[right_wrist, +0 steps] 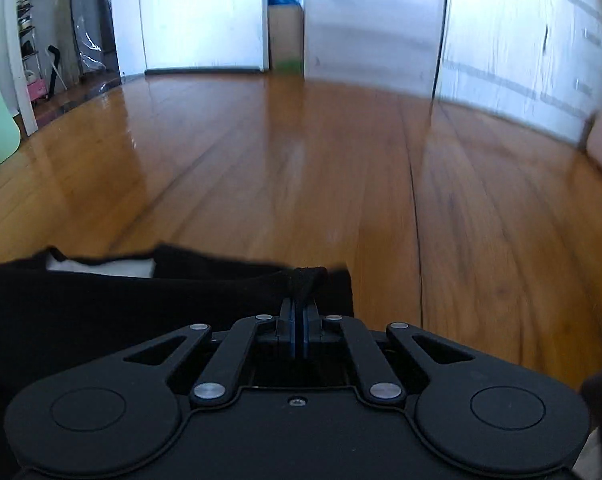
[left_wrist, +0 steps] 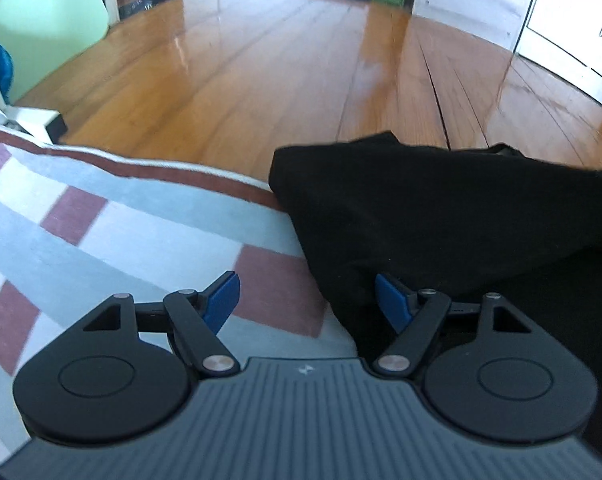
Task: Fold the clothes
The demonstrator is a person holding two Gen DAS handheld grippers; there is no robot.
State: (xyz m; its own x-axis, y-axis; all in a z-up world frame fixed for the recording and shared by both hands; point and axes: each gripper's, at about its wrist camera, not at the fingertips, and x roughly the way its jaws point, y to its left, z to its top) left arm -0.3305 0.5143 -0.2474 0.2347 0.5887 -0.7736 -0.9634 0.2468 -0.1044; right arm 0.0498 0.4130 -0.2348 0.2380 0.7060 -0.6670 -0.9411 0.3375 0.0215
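- Left gripper [left_wrist: 307, 300]: your blue pads [left_wrist: 223, 300] stand spread wide apart with nothing between them. You hold the tool low and nearly level, pointing far across the room.
- Left pad sits over the checked blanket [left_wrist: 101, 232]; the right pad touches or just meets the near edge of the black garment [left_wrist: 441, 216]. Contact cannot be confirmed.
- Black garment: in the left wrist view it lies on the right side of the blanket, its far corner reaching past the blanket's red border toward the wooden floor [left_wrist: 261, 80].
- Right gripper [right_wrist: 299, 320]: your two pads are pressed together, pinching a small fold of the black garment [right_wrist: 141, 312]. A tuft of cloth stands up just beyond the fingertips.
- Right tool is held low and level, pointing far over the wooden floor [right_wrist: 281, 180]. The garment spreads to the left of the pinched point; its right edge ends just right of the pads.
- White patch [right_wrist: 101, 268] shows at the garment's far edge, left of the pinch; what it is cannot be told.
- Right wrist view is blurred at the far and right sides.
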